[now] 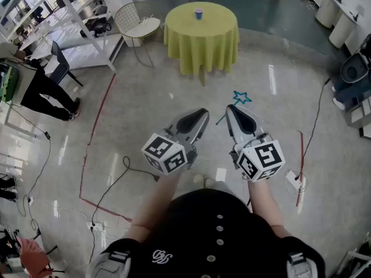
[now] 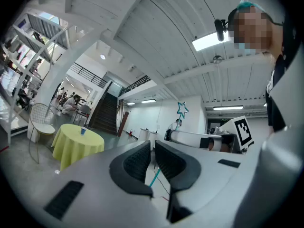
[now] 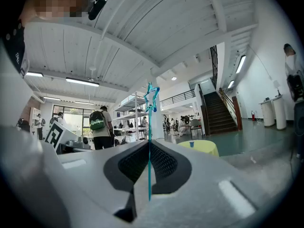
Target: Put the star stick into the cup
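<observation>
The star stick is a thin teal rod with a blue outline star (image 1: 242, 97) at its top. My right gripper (image 1: 233, 110) is shut on the rod, and the star (image 3: 151, 96) stands upright above the jaws (image 3: 149, 148). My left gripper (image 1: 200, 116) hangs just left of it, its jaws (image 2: 153, 148) a narrow slit apart. The rod's lower end shows through that slit; I cannot tell whether it touches. The small blue cup (image 1: 199, 13) stands on a round table with a yellow-green cloth (image 1: 202, 39), a few steps ahead across the floor.
A wire chair (image 1: 136, 22) sits left of the table, beside white shelving (image 1: 69, 16). A person in black (image 1: 40, 88) stands at far left. Cables (image 1: 110, 184) and red tape lines (image 1: 95, 126) cross the glossy floor. Equipment stands at right (image 1: 353, 74).
</observation>
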A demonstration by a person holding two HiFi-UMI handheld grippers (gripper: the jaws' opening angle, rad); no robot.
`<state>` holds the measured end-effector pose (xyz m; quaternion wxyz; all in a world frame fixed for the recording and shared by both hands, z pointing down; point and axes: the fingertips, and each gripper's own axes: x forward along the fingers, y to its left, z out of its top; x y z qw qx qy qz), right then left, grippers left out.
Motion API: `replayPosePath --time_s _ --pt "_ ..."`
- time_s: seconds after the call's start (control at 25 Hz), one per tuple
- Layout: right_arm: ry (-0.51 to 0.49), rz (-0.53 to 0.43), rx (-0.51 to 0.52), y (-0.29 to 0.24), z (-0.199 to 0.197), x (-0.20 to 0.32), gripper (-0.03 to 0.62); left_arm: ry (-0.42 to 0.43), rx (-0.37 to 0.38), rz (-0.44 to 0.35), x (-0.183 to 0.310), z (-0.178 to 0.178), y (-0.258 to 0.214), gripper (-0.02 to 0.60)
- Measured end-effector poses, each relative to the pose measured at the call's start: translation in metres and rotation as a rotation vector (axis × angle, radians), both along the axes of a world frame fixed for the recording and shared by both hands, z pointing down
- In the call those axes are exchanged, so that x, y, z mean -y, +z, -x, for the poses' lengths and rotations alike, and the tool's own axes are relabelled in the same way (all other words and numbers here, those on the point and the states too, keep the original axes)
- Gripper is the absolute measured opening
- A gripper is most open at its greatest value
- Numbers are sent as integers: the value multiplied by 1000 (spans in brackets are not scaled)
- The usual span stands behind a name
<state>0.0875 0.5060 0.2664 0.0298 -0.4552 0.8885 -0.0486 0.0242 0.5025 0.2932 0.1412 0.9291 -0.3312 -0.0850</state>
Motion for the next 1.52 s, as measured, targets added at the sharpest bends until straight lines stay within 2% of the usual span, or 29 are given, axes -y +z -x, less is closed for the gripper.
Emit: replayPosePath --time_s 0.32,0.96,1.52 --pt "-28 2 -3 2 3 6 8 12 81 -39 8 -11 -6 38" --pt "-52 -10 19 7 8 11 8 19 72 -32 15 -8 3 38" --pt "-33 36 10 6 43 57 8 59 73 -17 53 27 -1 38"
